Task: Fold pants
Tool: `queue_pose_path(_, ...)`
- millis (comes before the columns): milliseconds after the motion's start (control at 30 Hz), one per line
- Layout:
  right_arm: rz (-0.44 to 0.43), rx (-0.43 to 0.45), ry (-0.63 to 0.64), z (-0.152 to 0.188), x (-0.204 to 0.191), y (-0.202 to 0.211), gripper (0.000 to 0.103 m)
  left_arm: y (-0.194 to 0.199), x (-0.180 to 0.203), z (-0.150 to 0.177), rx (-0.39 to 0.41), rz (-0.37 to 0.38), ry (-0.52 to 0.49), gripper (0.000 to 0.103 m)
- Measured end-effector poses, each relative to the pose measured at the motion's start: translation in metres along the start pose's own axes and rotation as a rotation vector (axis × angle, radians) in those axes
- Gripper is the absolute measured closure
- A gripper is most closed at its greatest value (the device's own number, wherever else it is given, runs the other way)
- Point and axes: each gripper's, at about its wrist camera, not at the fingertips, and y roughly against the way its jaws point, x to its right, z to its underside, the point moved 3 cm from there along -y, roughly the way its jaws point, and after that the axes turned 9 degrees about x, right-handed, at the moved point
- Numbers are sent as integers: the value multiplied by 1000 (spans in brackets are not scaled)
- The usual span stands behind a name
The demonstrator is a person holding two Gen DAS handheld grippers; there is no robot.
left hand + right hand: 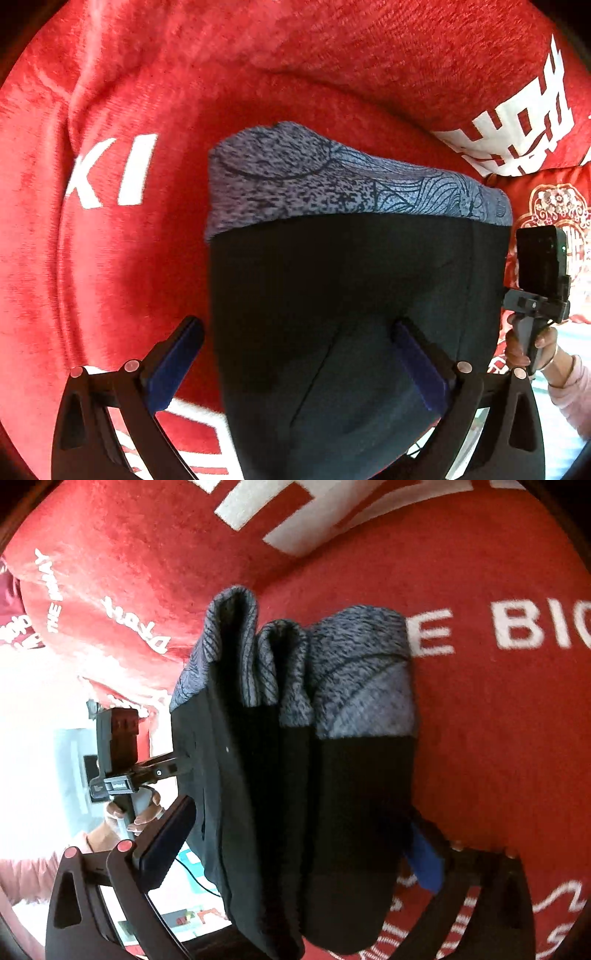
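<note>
Black pants (351,314) with grey cuffs hang folded over a red blanket (110,258). Both the left gripper (295,354) and the right gripper (295,849) are spread wide around the bundle, apparently steadying it.

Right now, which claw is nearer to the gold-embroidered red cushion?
Right, probably. The right claw is at the pants edge beside the cushion; the left claw straddles the opposite edge, with the pants' width between it and the cushion.
</note>
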Motion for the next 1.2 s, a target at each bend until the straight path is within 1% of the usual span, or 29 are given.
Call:
queue_pose_path(100, -28, -4, -7, -2, 3, 2, 0, -1, 1, 1, 19, -3, -6, 0)
queue_pose_path(200, -54, 8, -44, -5, 13, 10, 0, 0, 2, 2, 28, -9, 4, 0)
queue_pose_path(333, -47, 12, -70, -6, 14, 12, 0, 5, 7, 4, 56, -54, -9, 0)
queue_pose_path(367, -29, 7, -70, -7, 12, 10, 1, 6, 12, 4, 69, -70, -25, 3)
queue_pose_path(400, -5, 1, -67, -7, 10, 10, 4, 9, 18, 5, 86, -77, -45, 11)
queue_pose_path(433, 27, -4, -61, -7, 8, 9, 8, 12, 22, 5, 96, -83, -54, 12)
queue_pose_path(467, 75, -9, -47, -6, 7, 10, 23, 14, 25, 5, 104, -92, -61, 17)
queue_pose_path(500, 99, -9, -37, -5, 7, 13, 33, 17, 29, 7, 114, -91, -71, 20)
queue_pose_path(533, 89, -6, -43, -4, 7, 16, 40, 20, 32, 8, 123, -99, -78, 25)
queue_pose_path(567, 79, 6, -57, -4, 8, 21, 52, 24, 34, 8, 131, -99, -81, 30)
queue_pose_path(600, 64, 10, -73, -3, 7, 24, 57, 28, 36, 8, 138, -101, -81, 35)
queue_pose_path(667, 66, 22, -68, -2, 1, 29, 59, 35, 37, 8, 148, -101, -73, 42)
queue_pose_path(733, 65, 32, -55, 0, -7, 30, 62, 42, 36, 10, 153, -99, -64, 44)
queue_pose_path(767, 51, 39, -64, 0, -10, 32, 63, 45, 38, 11, 155, -100, -62, 45)
queue_pose_path(867, 7, 54, -94, 4, -14, 42, 65, 56, 48, 16, 161, -105, -76, 46)
queue_pose_path(967, -5, 49, -95, 13, -20, 48, 65, 69, 57, 27, 167, -102, -89, 46)
queue_pose_path(1033, -13, 50, -98, 23, -27, 53, 65, 77, 58, 36, 163, -100, -87, 46)
queue_pose_path(1067, -15, 52, -102, 28, -38, 46, 65, 81, 57, 41, 161, -98, -85, 46)
queue_pose_path(1200, -31, 62, -122, 54, -50, 51, 65, 99, 51, 64, 147, -98, -85, 46)
